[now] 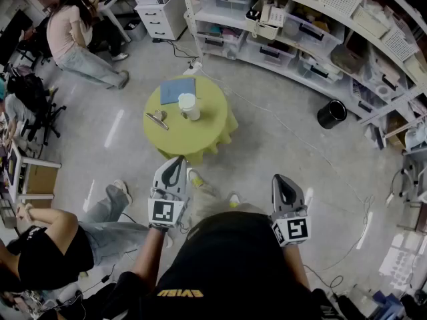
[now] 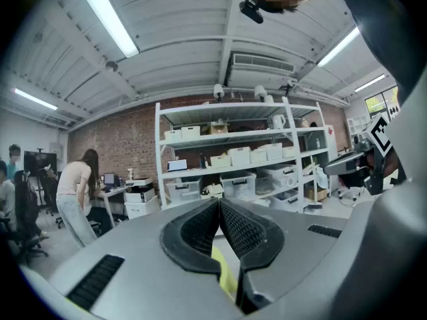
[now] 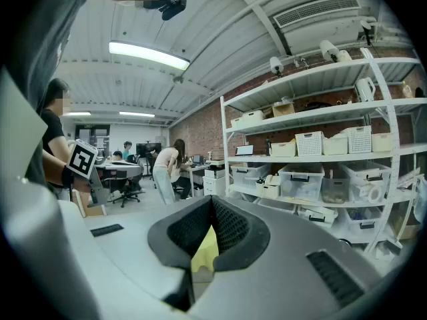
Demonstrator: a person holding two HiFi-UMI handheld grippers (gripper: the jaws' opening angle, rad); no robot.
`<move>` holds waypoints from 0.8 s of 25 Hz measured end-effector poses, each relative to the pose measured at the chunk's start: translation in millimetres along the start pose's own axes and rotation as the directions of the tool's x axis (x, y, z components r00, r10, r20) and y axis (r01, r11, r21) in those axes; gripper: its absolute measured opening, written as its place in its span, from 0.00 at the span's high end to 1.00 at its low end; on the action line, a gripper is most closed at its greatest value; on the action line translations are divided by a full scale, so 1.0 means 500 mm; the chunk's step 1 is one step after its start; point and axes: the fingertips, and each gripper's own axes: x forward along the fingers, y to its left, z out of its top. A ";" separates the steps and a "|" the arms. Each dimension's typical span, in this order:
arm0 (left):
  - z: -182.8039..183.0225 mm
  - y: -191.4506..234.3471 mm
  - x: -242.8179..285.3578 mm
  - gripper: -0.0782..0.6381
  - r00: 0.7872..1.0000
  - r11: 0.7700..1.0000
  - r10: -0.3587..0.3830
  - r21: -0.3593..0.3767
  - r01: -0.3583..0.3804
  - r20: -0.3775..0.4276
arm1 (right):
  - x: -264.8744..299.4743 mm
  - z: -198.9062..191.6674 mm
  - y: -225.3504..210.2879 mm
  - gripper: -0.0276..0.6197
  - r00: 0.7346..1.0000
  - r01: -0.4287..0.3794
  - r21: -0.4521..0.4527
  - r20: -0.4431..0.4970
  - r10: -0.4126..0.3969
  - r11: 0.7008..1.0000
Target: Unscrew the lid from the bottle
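A white bottle with its lid on stands upright on a small round table draped in yellow-green cloth, well ahead of me. Held low by my waist, far short of the table, my left gripper has its jaws shut with nothing in them. My right gripper sits at the same height to the right, also shut and empty. In the left gripper view the left gripper points level at the shelves, its pads touching at the tips. In the right gripper view the right gripper does the same.
A blue sheet and a metal tool also lie on the table. Long storage shelves run along the back right, with a black bin on the floor. People stand and sit at the left, one close by.
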 end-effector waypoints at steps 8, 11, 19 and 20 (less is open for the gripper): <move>-0.009 -0.041 -0.003 0.86 0.999 1.000 -0.025 -0.015 0.024 -0.024 | 0.000 0.008 0.011 0.96 0.999 -0.034 -0.006 0.004 0.034 0.999; -0.018 -0.051 -0.009 0.86 0.999 0.999 -0.032 -0.025 0.031 -0.032 | -0.001 0.004 0.000 0.96 1.000 -0.024 0.040 0.012 0.024 0.999; -0.032 -0.050 -0.030 0.86 0.999 0.999 -0.013 -0.044 0.011 -0.040 | 0.010 0.000 0.010 0.80 0.998 -0.060 0.057 0.008 0.060 0.997; -0.034 -0.050 -0.032 0.86 0.999 0.999 -0.013 -0.046 0.011 -0.041 | 0.012 -0.001 0.014 0.75 0.998 -0.067 0.055 0.007 0.067 0.996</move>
